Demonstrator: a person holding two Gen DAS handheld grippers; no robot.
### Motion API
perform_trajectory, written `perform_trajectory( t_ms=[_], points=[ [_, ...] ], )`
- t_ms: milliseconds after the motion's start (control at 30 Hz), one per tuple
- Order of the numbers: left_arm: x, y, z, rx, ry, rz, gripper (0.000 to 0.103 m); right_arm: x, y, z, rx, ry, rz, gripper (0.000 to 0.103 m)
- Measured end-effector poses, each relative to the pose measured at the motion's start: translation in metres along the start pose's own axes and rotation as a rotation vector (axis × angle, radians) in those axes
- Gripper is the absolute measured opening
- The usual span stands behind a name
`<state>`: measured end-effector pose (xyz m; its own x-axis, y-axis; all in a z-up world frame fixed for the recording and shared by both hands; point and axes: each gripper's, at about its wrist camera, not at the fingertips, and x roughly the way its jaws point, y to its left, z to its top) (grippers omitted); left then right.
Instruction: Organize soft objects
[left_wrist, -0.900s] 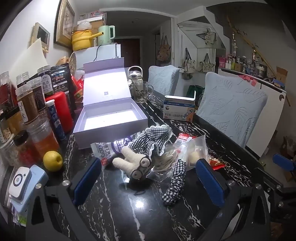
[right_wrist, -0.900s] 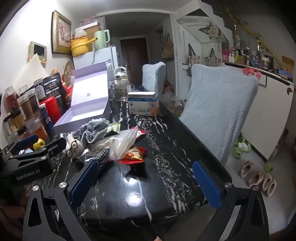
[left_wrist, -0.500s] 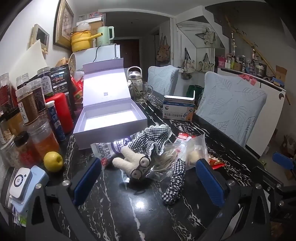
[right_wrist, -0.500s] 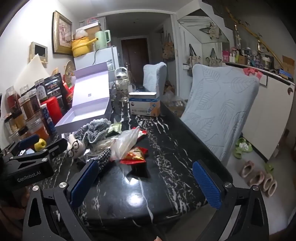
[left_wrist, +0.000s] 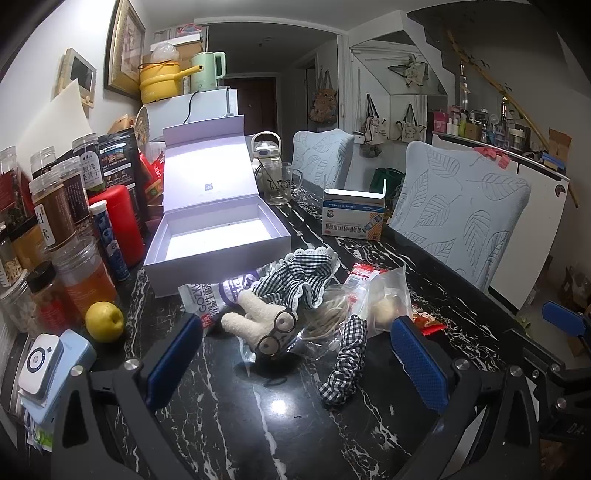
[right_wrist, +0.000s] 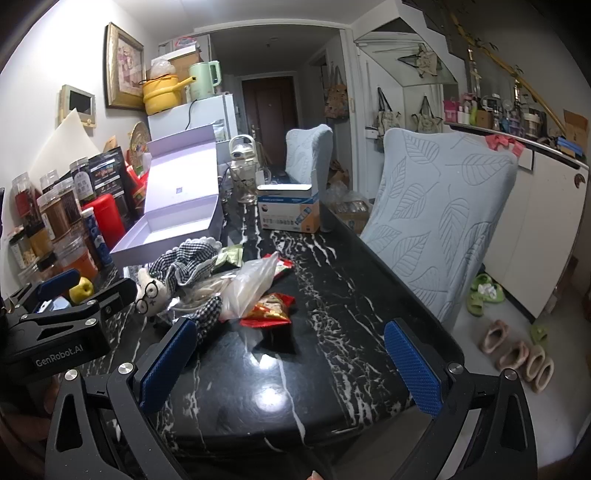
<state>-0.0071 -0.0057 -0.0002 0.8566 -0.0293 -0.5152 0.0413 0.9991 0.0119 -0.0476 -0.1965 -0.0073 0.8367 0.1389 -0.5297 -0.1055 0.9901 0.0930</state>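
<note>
Black marble-patterned table (left_wrist: 280, 424): seen in both wrist views, white-veined, with glare spots on the near surface.

Two chairs with pale blue leaf-pattern covers (right_wrist: 443, 221): set along the table's far side in the right wrist view.

Lavender gift box (left_wrist: 221, 236): placed on the table behind the pile of soft things, lid raised upright, interior bare.

Jars and bottles (left_wrist: 55, 221): crowded along the table's wall-side edge, with a red canister among them.

Blue-and-white carton (left_wrist: 352, 218): stood near the table's chair-side edge, beyond the pile.

Plush doll (left_wrist: 266, 321): laid on its side just in front of the gift box, cream-coloured, round glasses on the face, dressed in black-and-white gingham with a lace trim; one gingham limb is stretched toward the near edge.

Clear plastic bags (left_wrist: 384, 295): touching the doll on the chair side.

Red snack packet (right_wrist: 269, 310): lying beside the bags.

Lemon (left_wrist: 104, 320): set near the jars.

Left gripper (left_wrist: 295, 363): jaws spread wide, nothing between them, held short of the doll.

Right gripper (right_wrist: 290, 367): jaws likewise spread wide and holding nothing, over bare tabletop.
</note>
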Motion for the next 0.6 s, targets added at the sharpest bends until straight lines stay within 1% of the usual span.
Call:
perform_trajectory(
  t_ms=[600],
  points=[
    [-0.0016,0.0021,0.0013,-0.002,0.000,0.000,0.103,-0.0005,-0.0020,-0.0007,0.001,-0.003,0.003,0.103]
  ],
)
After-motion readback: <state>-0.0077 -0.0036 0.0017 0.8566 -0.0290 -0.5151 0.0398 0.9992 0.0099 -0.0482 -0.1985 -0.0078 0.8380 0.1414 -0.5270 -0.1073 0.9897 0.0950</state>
